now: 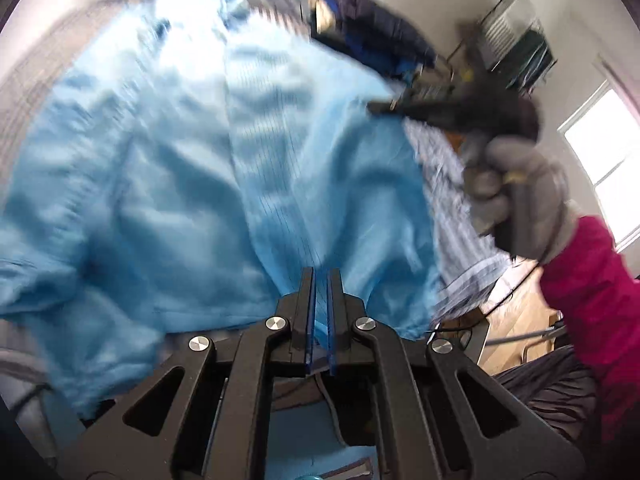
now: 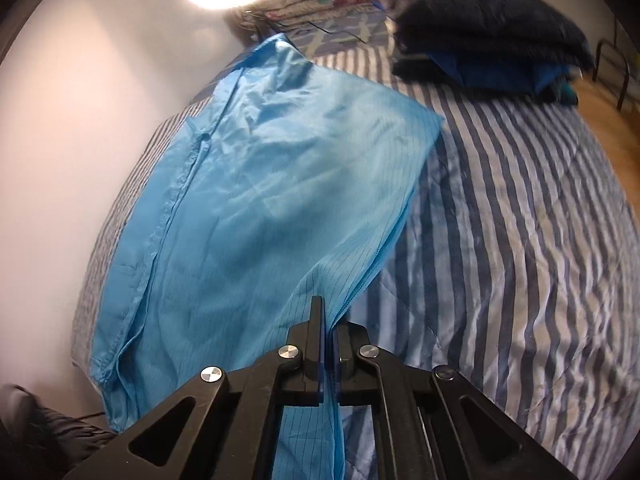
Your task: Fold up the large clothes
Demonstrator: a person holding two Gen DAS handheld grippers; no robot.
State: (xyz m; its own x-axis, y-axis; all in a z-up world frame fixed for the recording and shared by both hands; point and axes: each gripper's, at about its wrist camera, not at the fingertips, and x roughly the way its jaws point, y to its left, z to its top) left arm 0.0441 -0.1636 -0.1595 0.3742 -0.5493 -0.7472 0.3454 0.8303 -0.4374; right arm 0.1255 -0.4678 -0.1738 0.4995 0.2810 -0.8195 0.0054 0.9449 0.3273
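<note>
A large light blue garment (image 1: 180,168) is spread over a striped bed. In the left wrist view my left gripper (image 1: 321,276) is shut on its near edge, cloth pinched between the blue pads. The right gripper (image 1: 384,106) shows there too, held by a grey-gloved hand (image 1: 516,196), gripping the garment's far right edge. In the right wrist view my right gripper (image 2: 327,312) is shut on the blue garment (image 2: 256,184), which stretches away toward the wall. The left wrist view is blurred.
The bed has a blue and white striped cover (image 2: 500,220). A stack of folded dark clothes (image 2: 484,28) lies at its far end. A white wall (image 2: 72,140) runs along the left. Wooden floor (image 2: 608,120) and a window (image 1: 604,160) are at the right.
</note>
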